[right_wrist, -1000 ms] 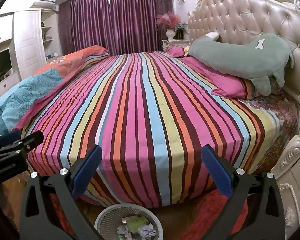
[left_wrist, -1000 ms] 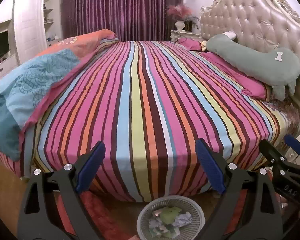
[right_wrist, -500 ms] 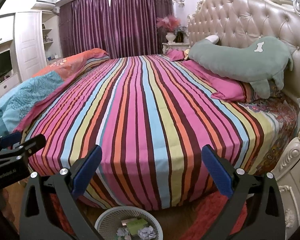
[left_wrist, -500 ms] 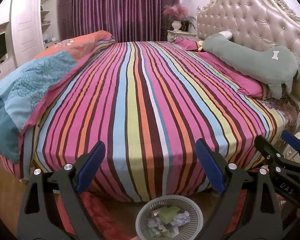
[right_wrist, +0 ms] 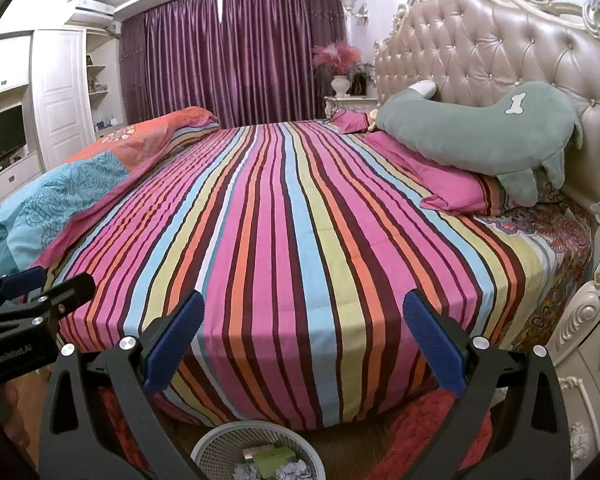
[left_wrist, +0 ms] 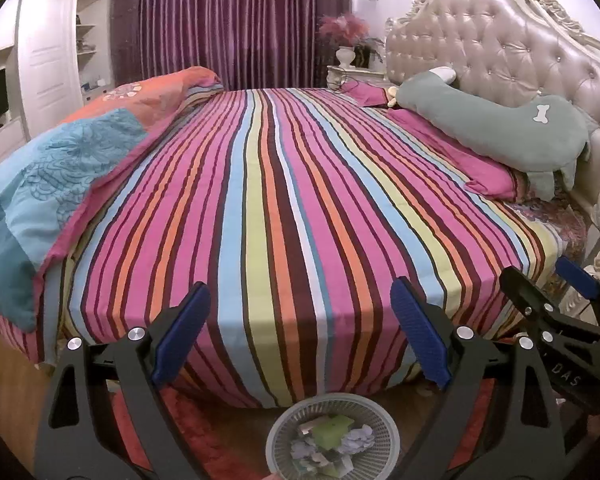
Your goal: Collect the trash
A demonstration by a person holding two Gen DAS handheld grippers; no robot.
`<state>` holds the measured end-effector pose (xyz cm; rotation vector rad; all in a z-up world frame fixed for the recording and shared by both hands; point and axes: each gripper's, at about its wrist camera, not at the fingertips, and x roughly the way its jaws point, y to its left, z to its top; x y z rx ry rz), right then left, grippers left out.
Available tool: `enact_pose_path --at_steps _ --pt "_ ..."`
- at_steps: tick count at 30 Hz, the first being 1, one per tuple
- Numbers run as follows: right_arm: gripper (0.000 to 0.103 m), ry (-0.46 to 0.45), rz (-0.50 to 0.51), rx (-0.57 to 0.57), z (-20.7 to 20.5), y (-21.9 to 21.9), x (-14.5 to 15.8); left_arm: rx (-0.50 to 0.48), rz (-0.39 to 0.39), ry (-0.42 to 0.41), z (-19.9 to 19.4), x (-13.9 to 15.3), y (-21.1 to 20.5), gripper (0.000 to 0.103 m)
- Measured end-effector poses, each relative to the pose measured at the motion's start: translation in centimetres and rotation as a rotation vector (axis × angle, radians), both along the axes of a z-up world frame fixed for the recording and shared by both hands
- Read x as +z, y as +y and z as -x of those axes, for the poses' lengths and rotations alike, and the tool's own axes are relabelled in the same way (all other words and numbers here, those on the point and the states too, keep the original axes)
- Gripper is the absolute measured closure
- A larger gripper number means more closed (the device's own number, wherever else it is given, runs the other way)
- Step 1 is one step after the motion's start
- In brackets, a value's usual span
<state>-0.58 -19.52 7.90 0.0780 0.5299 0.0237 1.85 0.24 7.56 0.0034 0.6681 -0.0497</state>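
The striped bed (left_wrist: 284,208) carries a green pillow (left_wrist: 496,128) (bone-marked), pink pillows (right_wrist: 440,176) and a folded quilt (left_wrist: 60,168).

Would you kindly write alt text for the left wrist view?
An open black two-finger gripper with blue pads hovers above a round grey mesh wastebasket holding crumpled paper trash, at the foot of a bed with a multicoloured striped sheet.

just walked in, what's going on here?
A person holds two grippers at the side of a bed with a striped sheet. The left gripper and right gripper are both open and hold nothing. A waste basket on the floor below them holds crumpled paper and a green wrapper. No loose trash shows on the sheet.
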Motion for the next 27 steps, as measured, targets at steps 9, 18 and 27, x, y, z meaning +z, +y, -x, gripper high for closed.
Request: enact_pose_path --at_steps 9,18,27 --pt "0.008 0.011 0.005 -0.001 -0.11 0.08 -0.16 -0.017 0.003 0.013 -0.29 -0.08 -0.27 0.014" --pt "0.008 0.018 0.001 -0.002 -0.20 0.07 -0.24 0.006 -0.048 -0.022 -0.27 -0.10 -0.67 0.014" --pt "0.008 0.023 -0.006 -0.003 -0.25 -0.09 -0.42 -0.017 0.021 0.011 -0.37 -0.34 -0.08 0.014"
